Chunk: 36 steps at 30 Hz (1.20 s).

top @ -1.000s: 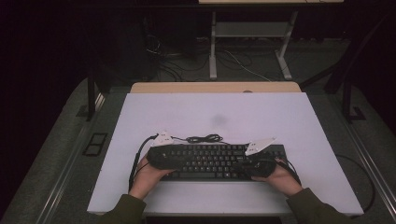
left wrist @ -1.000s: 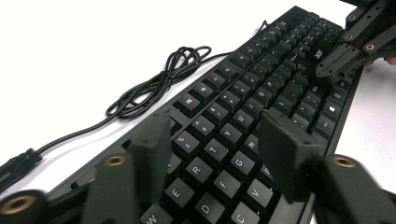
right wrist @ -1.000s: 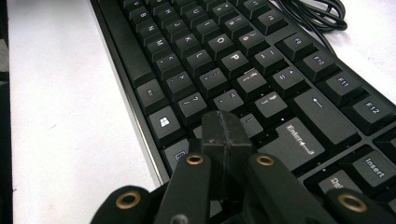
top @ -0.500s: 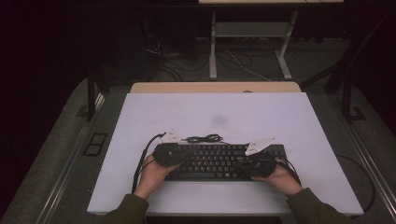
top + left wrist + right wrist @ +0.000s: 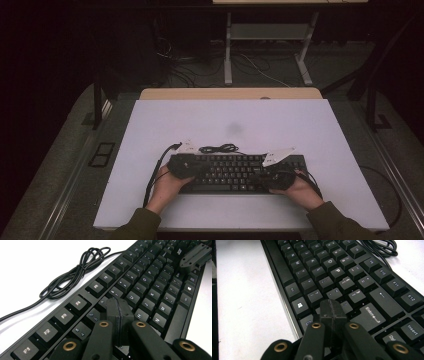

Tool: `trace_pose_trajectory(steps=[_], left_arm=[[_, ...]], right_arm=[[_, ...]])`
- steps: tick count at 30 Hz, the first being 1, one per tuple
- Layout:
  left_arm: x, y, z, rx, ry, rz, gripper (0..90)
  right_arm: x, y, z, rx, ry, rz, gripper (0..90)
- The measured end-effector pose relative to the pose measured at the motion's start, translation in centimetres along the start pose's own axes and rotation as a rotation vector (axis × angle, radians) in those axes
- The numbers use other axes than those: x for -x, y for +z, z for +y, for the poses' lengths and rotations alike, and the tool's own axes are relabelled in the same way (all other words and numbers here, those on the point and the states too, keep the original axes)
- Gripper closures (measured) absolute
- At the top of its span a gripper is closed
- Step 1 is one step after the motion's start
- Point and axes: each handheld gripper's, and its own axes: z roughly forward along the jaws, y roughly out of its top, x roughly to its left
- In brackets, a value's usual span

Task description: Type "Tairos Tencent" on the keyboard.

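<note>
Here both claws are pinched fully closed with nothing between the jaws: left claw tips press down on the keys around the number/letter rows, right claw tips sit on keys just short of Enter and beside the Windows key. Under and ahead of both claws lies the one keyboard, black, flat on the white table, at the near half, the claws at its two ends. Judgement: rigid plastic slab, moderately light, slick top, keycaps can pop off if pried, so the bare side edges or the front rim under each claw are the better places to take hold, one per claw, kept level. Beyond the left claw, past the far edge, one bundled cable lies loosely coiled; likely floppy and will drag. Count: two claws, one keyboard, one cable, one table.
</note>
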Motion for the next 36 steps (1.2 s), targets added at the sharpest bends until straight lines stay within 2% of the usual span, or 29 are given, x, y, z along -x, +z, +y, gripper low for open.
trace_pose_trajectory(steps=[1,7,10,14,24,26,28,29,31,36], left_arm=[[0.0,0.1,0.0,-0.017,0.013,0.001,89.1],[0.1,0.1,0.0,-0.015,0.018,0.001,89.1],[0.1,-0.3,0.0,0.012,0.002,-0.006,89.1],[0.0,-0.9,0.1,0.031,0.003,-0.008,85.5],[-0.1,-2.2,-0.6,0.056,-0.015,-0.009,58.0],[-0.1,-2.3,-0.9,0.055,-0.024,-0.006,47.0],[0.0,-2.4,-1.2,0.058,-0.036,0.014,28.6],[0.0,-2.5,-1.4,0.062,-0.035,0.023,25.0],[-0.1,-2.7,-1.5,0.074,-0.044,0.023,21.5],[-0.1,-2.9,-1.7,0.077,-0.043,0.023,21.2]], right_arm=[[0.0,0.0,0.0,0.000,0.000,0.000,89.4],[0.0,0.0,0.0,0.001,-0.001,-0.003,89.5],[-0.1,0.0,0.0,0.001,-0.001,-0.003,89.4],[0.0,0.0,0.0,0.000,-0.002,-0.002,89.4],[-0.1,0.0,0.0,0.000,-0.002,-0.004,89.4],[-0.1,0.0,0.0,0.000,-0.002,-0.004,89.4],[-0.1,0.0,0.0,0.000,-0.003,-0.005,89.4],[-0.1,0.0,0.0,0.000,-0.003,-0.005,89.4],[-0.1,0.0,0.0,0.000,-0.002,-0.004,89.4],[-0.1,-0.2,0.1,0.007,0.005,0.003,89.4]])
